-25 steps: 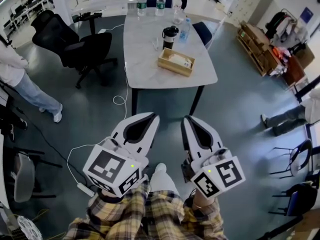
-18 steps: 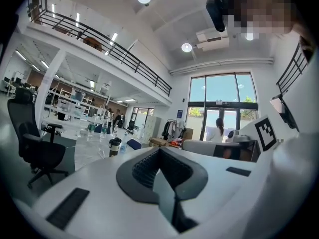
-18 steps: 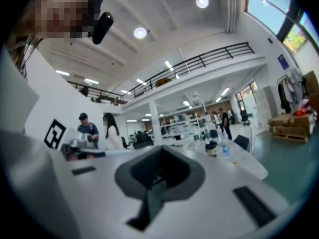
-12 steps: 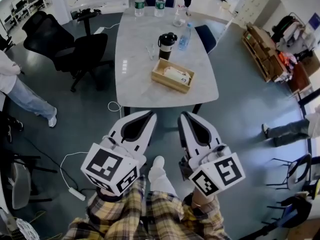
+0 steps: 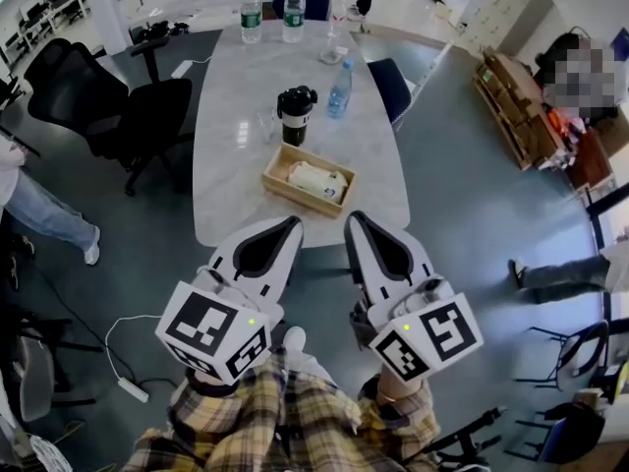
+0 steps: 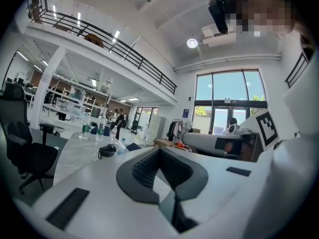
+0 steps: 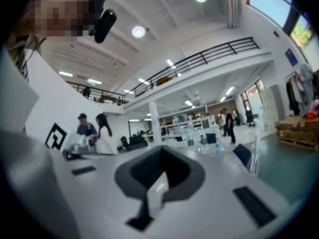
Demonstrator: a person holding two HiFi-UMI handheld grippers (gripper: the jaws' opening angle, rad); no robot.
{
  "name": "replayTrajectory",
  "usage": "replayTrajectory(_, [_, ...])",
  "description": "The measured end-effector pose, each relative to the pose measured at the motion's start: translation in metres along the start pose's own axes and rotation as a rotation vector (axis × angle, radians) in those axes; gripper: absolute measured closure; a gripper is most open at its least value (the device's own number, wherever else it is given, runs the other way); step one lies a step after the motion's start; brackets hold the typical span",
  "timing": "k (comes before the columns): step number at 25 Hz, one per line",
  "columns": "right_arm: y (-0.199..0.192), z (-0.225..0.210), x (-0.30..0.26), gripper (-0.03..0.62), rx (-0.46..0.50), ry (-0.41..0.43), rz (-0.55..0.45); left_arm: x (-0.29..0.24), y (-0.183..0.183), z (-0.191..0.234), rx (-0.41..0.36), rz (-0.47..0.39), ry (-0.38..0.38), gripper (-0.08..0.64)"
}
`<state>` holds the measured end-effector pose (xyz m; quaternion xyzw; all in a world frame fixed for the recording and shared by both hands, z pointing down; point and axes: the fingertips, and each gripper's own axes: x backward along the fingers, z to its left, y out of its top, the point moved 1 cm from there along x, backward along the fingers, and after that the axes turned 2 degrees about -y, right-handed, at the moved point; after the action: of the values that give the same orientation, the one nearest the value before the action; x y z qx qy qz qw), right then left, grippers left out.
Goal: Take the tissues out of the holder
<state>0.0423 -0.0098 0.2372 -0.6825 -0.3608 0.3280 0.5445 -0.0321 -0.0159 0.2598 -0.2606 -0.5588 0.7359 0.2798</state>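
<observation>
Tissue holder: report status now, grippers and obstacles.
Left gripper and right gripper shut, empty, short of the holder. Tissues in holder, untouched. Black mug and water bottle stand beyond it, not in the path.

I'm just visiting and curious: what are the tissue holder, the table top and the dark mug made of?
Tissue holder: apparently pale unpainted wood, tan and matte with thick walls. Table top: light grey, faintly veined, glossy; marble or a marble-look surface, hard to tell which. Mug: black with a slight sheen, probably plastic or coated metal.
</observation>
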Motion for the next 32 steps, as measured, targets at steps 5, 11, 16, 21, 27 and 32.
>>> replayTrajectory(5, [0.006, -0.03, -0.007, 0.583, -0.012, 0.0, -0.009, -0.026, 0.005, 0.003, -0.012, -0.001, 0.013, 0.541])
replayTrajectory(11, [0.006, -0.044, -0.027, 0.583, -0.029, 0.014, -0.007, -0.044, 0.01, 0.02, -0.019, 0.007, 0.034, 0.541])
replayTrajectory(16, [0.006, -0.055, -0.054, 0.583, -0.031, 0.018, -0.01, -0.06, 0.015, 0.044, -0.024, 0.0, 0.04, 0.541])
replayTrajectory(21, [0.006, -0.07, -0.09, 0.583, -0.029, 0.008, -0.004, -0.084, 0.022, 0.075, -0.024, -0.002, 0.034, 0.541])
replayTrajectory(27, [0.012, -0.095, -0.135, 0.583, -0.03, -0.02, -0.009, -0.122, 0.033, 0.114, -0.025, 0.006, 0.01, 0.541])
replayTrajectory(32, [0.015, -0.117, -0.164, 0.583, -0.035, -0.054, -0.018, -0.15, 0.037, 0.138, -0.031, 0.022, -0.022, 0.541])
